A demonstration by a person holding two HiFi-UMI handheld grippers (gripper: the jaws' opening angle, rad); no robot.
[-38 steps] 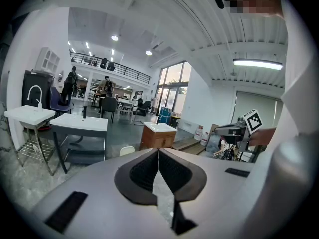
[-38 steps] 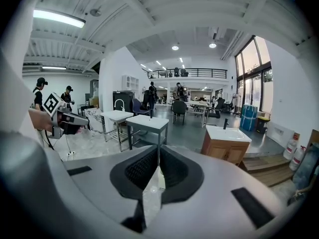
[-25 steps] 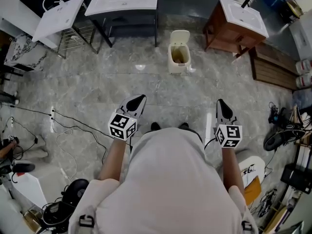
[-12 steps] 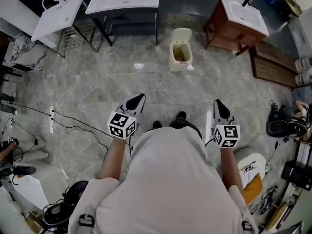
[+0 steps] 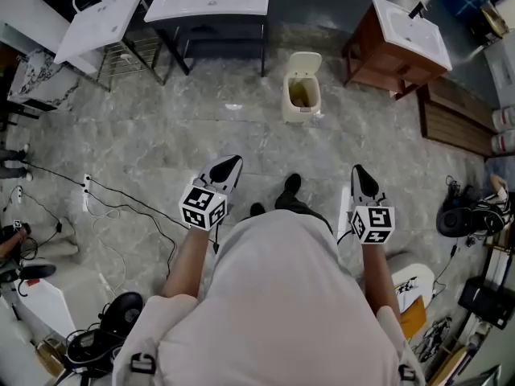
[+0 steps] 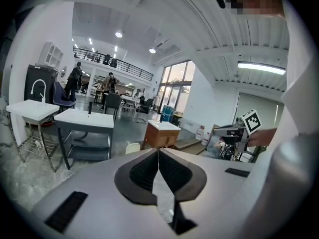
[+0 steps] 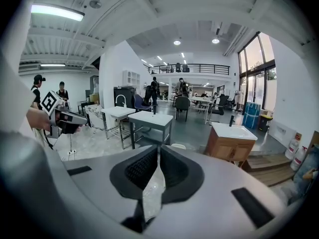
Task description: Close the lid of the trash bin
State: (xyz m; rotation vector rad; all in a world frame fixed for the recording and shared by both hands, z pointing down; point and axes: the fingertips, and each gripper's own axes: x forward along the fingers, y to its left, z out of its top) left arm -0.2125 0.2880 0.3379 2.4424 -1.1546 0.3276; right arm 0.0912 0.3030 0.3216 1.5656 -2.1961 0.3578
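Ahead, trash bin (image 5: 302, 96) with lid (image 5: 305, 61) raised; left claw (image 5: 228, 166), right claw (image 5: 360, 175) closed.

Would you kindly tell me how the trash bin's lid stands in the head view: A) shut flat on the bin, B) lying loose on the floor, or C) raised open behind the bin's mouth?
C: the lid is tipped up at the far rim of the trash bin, leaving its inside visible.

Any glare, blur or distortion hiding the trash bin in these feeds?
Head view: even light, sharp; trash bin clear, its lid up. Left gripper view: strong fisheye, black corners, only the lid's top peeks out. Right gripper view: same fisheye; ceiling light glares at upper left.
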